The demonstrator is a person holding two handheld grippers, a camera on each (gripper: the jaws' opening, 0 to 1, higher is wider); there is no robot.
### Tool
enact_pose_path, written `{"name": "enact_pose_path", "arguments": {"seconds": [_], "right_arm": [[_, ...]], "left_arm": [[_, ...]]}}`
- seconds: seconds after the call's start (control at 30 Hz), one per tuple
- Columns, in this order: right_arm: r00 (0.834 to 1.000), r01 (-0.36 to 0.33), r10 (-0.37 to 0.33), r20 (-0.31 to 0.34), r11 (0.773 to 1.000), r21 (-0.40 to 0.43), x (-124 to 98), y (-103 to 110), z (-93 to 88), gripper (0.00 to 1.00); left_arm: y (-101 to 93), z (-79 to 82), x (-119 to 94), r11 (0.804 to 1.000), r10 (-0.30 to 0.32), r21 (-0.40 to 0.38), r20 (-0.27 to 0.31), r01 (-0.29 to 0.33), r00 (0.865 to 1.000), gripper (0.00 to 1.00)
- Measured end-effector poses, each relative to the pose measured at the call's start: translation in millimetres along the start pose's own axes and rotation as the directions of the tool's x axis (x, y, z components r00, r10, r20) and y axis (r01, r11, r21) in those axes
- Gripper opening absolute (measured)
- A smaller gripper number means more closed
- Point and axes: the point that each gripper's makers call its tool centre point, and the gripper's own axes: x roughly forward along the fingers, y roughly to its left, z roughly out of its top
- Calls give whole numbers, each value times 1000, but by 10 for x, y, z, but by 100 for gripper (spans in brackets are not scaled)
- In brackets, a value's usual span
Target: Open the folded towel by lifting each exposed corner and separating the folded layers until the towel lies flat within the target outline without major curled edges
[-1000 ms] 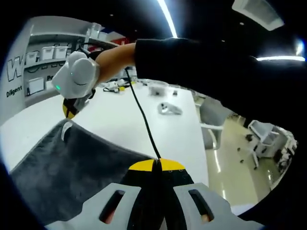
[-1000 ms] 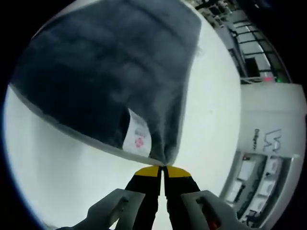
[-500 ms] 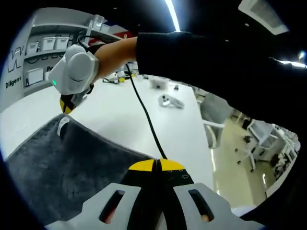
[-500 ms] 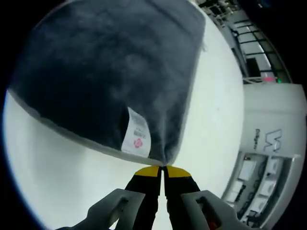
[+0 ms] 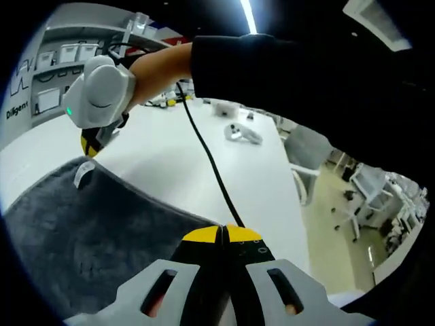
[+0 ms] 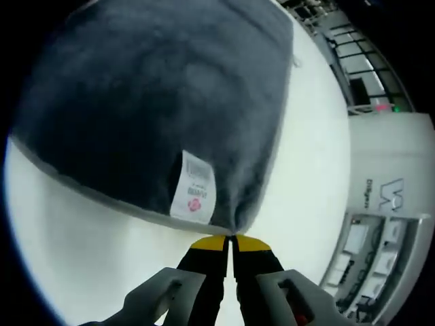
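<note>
one grey towel (image 6: pixel 149 102), one white label (image 6: pixel 192 195), two hand-held grippers, one black cable (image 5: pixel 207 159)

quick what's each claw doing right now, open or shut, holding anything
Left claw: shut on the edge of the grey towel.
Right claw: shut on a towel corner, beside the white label.

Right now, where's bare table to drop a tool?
Free: white table between the grey towel and the small items at the far end. Crowded: that far end, and near the right gripper with its black cable.
</note>
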Motion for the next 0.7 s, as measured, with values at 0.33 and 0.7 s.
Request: {"name": "enact_pose_path", "arguments": {"seconds": [0.33,0.7], "right_arm": [[1000,0,0,3,1000,19,86,114,-30,0],[1000,-14,14,7,997,73,83,155,-41,0]], "left_arm": [[-23,-111,77,1000,1,0,-26,-1,1000,1],[-52,-253,215,997,39,63,-72,-34,997,1]]}}
